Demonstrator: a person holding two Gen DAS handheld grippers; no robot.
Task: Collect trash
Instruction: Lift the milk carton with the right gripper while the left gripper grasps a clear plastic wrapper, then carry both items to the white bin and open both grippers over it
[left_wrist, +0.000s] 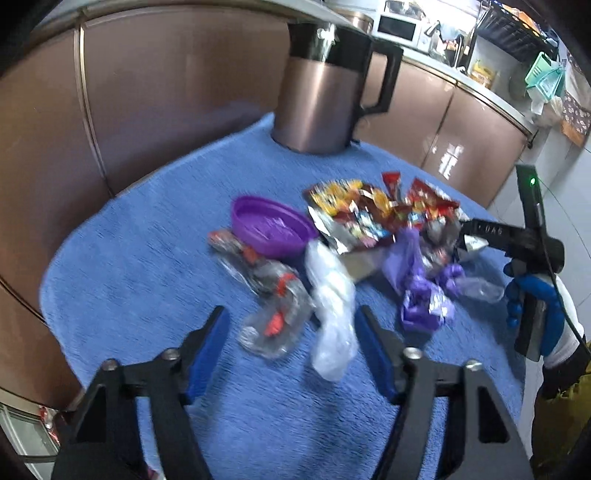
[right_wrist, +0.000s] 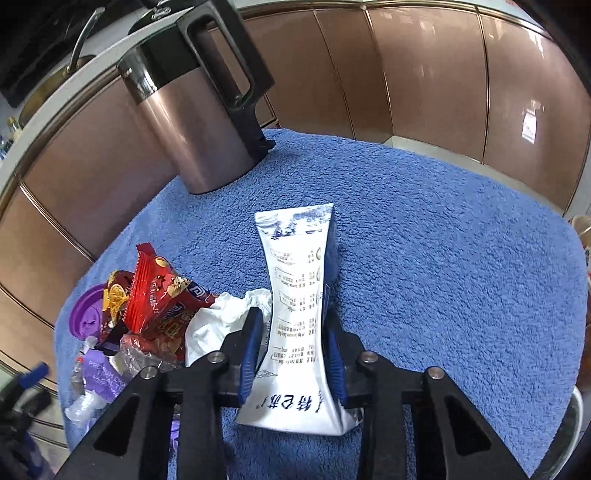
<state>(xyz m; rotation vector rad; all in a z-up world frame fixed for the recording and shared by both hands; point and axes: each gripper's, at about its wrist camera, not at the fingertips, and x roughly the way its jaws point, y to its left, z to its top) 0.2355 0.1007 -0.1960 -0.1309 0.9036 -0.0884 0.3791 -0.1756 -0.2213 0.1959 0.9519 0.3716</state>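
Left wrist view: my left gripper (left_wrist: 291, 350) hangs over the blue terry towel (left_wrist: 129, 258), fingers about half spread with nothing pinched. Between them lie a crumpled clear plastic bag (left_wrist: 330, 317) and a clear wrapper with orange print (left_wrist: 269, 325); pads touch neither. Behind sit a purple plastic lid (left_wrist: 271, 230), a heap of red-and-yellow foil snack wrappers (left_wrist: 384, 210) and purple foil scraps (left_wrist: 424, 295). A copper-coloured steel kettle with black handle (left_wrist: 325, 92) stands at the far edge. A blue-gloved hand (left_wrist: 532, 299) carries the other tool on the right.

Right wrist view: my right gripper (right_wrist: 291, 350) is narrowed onto a white-and-blue printed carton (right_wrist: 299, 295); the blue pads press its sides and the pack is visibly pinched at the waist. It lies flat on the towel, crumpled white tissue (right_wrist: 221, 321) just beside.

Step, by my read: grabbing trash, one piece per hand. Next: lift carton clear; left must drop lower and close on the clear bag, which will squash and may slip.
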